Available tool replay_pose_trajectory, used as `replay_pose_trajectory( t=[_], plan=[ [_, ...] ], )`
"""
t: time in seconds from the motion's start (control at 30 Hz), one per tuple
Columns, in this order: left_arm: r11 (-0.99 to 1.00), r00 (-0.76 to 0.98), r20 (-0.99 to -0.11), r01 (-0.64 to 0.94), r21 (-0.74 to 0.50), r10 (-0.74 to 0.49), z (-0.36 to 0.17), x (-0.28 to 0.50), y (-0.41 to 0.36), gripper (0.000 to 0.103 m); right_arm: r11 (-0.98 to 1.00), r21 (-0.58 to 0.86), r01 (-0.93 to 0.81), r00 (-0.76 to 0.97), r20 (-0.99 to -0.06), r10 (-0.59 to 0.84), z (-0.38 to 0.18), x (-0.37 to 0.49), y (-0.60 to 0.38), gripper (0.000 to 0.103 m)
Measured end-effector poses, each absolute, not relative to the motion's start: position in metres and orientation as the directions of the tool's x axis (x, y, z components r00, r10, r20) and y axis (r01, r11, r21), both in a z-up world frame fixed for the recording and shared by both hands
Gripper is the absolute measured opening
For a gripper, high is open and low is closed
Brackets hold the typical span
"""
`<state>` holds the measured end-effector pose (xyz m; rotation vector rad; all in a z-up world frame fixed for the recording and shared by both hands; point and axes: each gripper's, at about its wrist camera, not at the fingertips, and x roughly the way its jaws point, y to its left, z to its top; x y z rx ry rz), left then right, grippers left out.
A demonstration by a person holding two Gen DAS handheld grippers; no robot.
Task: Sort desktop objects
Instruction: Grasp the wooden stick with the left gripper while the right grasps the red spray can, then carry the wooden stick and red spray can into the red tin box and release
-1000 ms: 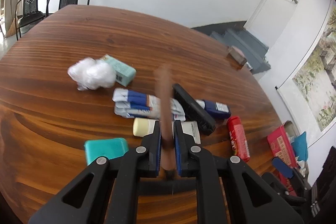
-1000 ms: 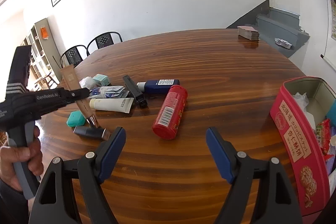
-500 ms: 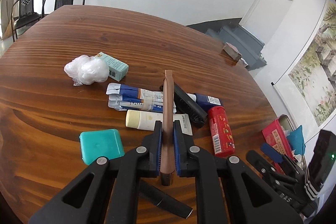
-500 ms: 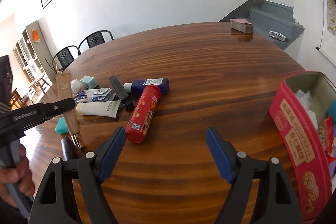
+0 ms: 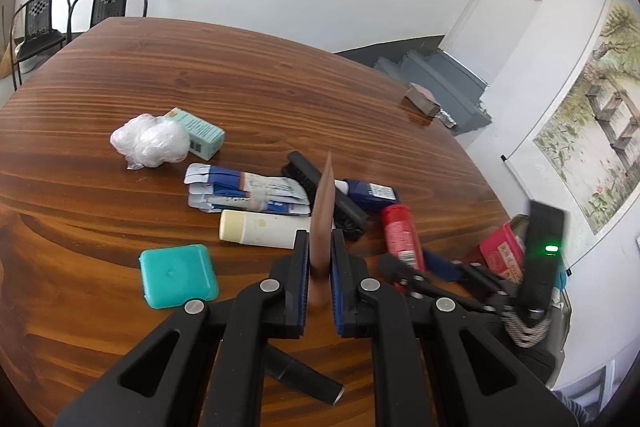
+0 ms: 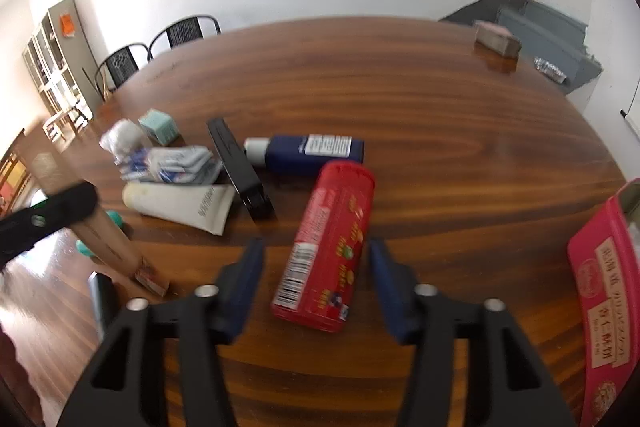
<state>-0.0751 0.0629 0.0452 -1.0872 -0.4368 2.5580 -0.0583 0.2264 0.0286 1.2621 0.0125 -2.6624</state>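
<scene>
Sorting is early, by my read: most items lie loose on the wooden table [image 5: 120, 75], and only the red tin [image 6: 600, 291] at 3 o'clock in the right wrist view holds anything.

Left gripper [image 5: 320, 259] is clenched on a tan-brown tube [image 5: 323, 211], held clear of the table and poking up toward 12 in its own view.

Right gripper [image 6: 316, 283] is released, jaws wide, straddling the near end of the red canister [image 6: 332, 247], not visibly touching it. Likely next pick.

Left to sort:
- navy tube [image 6: 312, 153]
- black stapler-like bar [image 6: 240, 175]
- white tube [image 6: 180, 205]
- blue-white sachets [image 5: 244, 193]
- teal case [image 5: 178, 275]
- mint box [image 5: 198, 133]
- plastic wad [image 5: 150, 145]
- black cylinder [image 5: 304, 375] at 6 o'clock under the left gripper

Writing: barcode on the canister, white label on the navy tube, CJK characters on the tin; none readable through the blur.
</scene>
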Motion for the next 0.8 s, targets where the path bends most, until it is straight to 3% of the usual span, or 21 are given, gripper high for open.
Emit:
replay_pose_trajectory(
  t=[0.03, 0.5, 0.8],
  plan=[
    [-0.899, -0.657, -0.630, -0.182, -0.399, 0.413, 0.046, -0.074, 0.064, 0.010, -0.982, 0.064, 0.175, -0.622, -0.766, -0.161, 0.029, -0.058, 0.227, 0.037],
    [-0.877, -0.683, -0.565, -0.258, -0.406, 0.463, 0.074, -0.051, 0.086, 0.010, -0.974, 0.145, 0.173, -0.720, -0.656, -0.226, 0.071, -0.015, 0.256, 0.037],
    [-0.851, -0.648, -0.554, -0.347, -0.395, 0.522, 0.087, -0.041, 0.139, 0.010, -0.989, 0.151, 0.004, -0.831, -0.549, -0.087, 0.099, 0.041, 0.334, 0.037]
  ],
)
